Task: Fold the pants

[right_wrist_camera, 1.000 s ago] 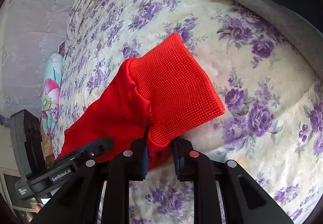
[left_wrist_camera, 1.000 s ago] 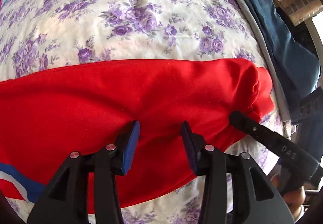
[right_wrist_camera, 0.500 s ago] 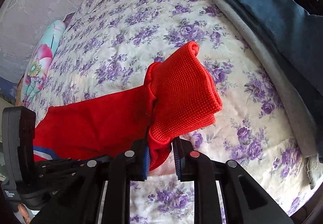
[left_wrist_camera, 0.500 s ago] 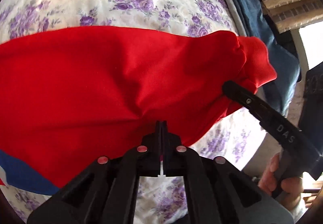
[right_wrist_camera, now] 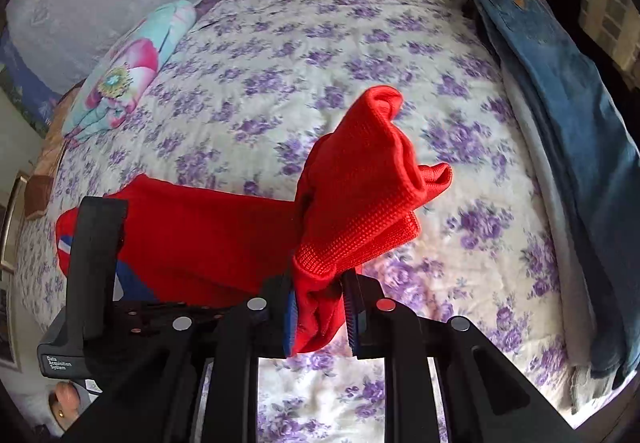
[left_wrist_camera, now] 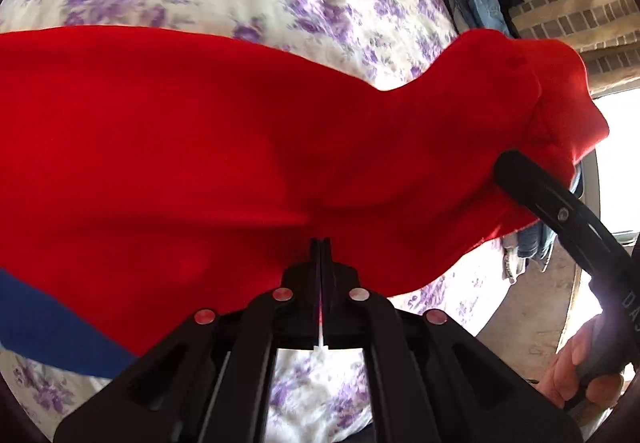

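Bed (right_wrist_camera: 320,43): a quilt with purple flowers on white spreads ahead of both grippers and under them, reaching the far wall in the right wrist view.
Pants (left_wrist_camera: 200,147): red, with a blue and white stripe at the far left end; the leg is raised off the quilt and stretches from the left gripper across to the right gripper, sagging between them. In the right wrist view the rest of the red cloth (right_wrist_camera: 192,239) trails off to the left, low over the bed.
Jeans (right_wrist_camera: 568,131): blue, laid long along the bed's edge, well to the right of the right gripper, on top of grey cloth.
Pillow (right_wrist_camera: 128,71): teal with a pink flower, far ahead and left of the right gripper, near the wall.
Cuff (right_wrist_camera: 372,179): ribbed red knit, bunched and standing up just above the right gripper's fingers.
Left gripper (left_wrist_camera: 320,255): jaws pressed together, pinching the lower edge of the red leg.
Right gripper (right_wrist_camera: 320,307): jaws closed to a narrow gap packed with red cloth below the cuff; blue pads touch the cloth on both sides.
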`<act>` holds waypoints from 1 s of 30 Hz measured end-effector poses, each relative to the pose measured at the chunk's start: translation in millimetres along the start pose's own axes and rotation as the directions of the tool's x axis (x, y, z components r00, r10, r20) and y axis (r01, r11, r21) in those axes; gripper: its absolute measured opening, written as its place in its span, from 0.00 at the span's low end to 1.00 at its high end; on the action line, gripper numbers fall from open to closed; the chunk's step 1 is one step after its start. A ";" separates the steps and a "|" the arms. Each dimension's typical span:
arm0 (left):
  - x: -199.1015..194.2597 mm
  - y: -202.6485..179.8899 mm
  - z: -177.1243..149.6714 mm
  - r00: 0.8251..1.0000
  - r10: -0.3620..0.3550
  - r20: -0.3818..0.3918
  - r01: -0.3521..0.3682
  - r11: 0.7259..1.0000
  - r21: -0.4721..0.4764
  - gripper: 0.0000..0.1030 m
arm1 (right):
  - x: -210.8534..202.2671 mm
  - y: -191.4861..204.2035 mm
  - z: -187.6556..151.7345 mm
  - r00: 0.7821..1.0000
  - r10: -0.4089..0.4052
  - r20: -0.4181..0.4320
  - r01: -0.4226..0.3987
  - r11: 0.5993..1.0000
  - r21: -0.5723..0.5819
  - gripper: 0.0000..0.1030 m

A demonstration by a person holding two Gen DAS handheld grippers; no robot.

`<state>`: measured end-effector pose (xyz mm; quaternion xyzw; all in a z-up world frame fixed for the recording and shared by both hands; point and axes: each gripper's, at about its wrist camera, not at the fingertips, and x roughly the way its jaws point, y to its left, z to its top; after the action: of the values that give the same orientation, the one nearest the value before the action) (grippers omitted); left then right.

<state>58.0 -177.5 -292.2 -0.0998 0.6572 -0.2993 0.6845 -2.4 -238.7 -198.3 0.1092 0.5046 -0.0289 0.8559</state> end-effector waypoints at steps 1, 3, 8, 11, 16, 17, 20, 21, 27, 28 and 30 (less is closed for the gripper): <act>-14.9 10.9 -2.1 0.999 0.004 0.034 -0.003 1.000 -0.026 0.00 | -1.8 14.2 5.0 1.000 0.006 0.006 -0.006 0.999 -0.052 0.19; -48.7 44.7 -6.5 0.994 0.041 0.105 -0.030 0.994 -0.105 0.00 | -1.0 45.6 10.4 1.000 0.001 0.014 0.001 0.986 -0.165 0.18; -103.2 149.6 -25.7 0.965 0.211 0.153 -0.154 0.935 -0.321 0.00 | 26.9 130.9 0.1 1.000 0.004 0.013 0.002 0.897 -0.442 0.17; -106.8 203.1 -39.6 0.973 0.182 0.144 -0.105 0.899 -0.425 0.00 | 57.2 173.0 -14.9 0.998 0.047 -0.039 -0.061 0.854 -0.517 0.17; -105.9 226.9 -50.1 0.971 0.087 0.224 0.024 0.893 -0.449 0.01 | 108.4 211.5 -36.6 0.987 0.043 -0.154 -0.122 0.824 -0.553 0.42; -106.0 226.5 -49.7 0.971 0.080 0.226 0.031 0.893 -0.448 0.01 | 106.0 216.3 -38.8 0.982 0.059 -0.179 -0.152 0.810 -0.567 0.52; -107.5 227.1 -46.7 0.973 0.078 0.219 0.027 0.898 -0.440 0.01 | 87.3 218.8 -35.5 0.955 0.121 -0.270 -0.254 0.803 -0.539 0.60; -107.7 225.0 -45.4 0.973 0.087 0.215 0.016 0.900 -0.436 0.01 | 78.0 215.9 -30.5 0.940 0.161 -0.300 -0.299 0.812 -0.501 0.59; -109.1 219.3 -51.0 0.970 0.134 0.202 -0.040 0.911 -0.411 0.01 | 53.8 196.8 3.9 0.936 0.255 -0.241 -0.337 0.845 -0.414 0.12; -109.4 220.4 -50.8 0.971 0.129 0.202 -0.034 0.909 -0.415 0.01 | 62.2 196.4 5.5 0.933 0.256 -0.253 -0.342 0.849 -0.402 0.14; -108.3 222.3 -50.6 0.972 0.120 0.200 -0.026 0.908 -0.418 0.01 | 82.6 196.7 3.8 0.925 0.264 -0.274 -0.355 0.857 -0.373 0.14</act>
<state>76.1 72.1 -325.0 -0.2498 0.6284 -0.1151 0.7277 72.7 -42.8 -237.4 0.0071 0.5636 0.2297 0.7934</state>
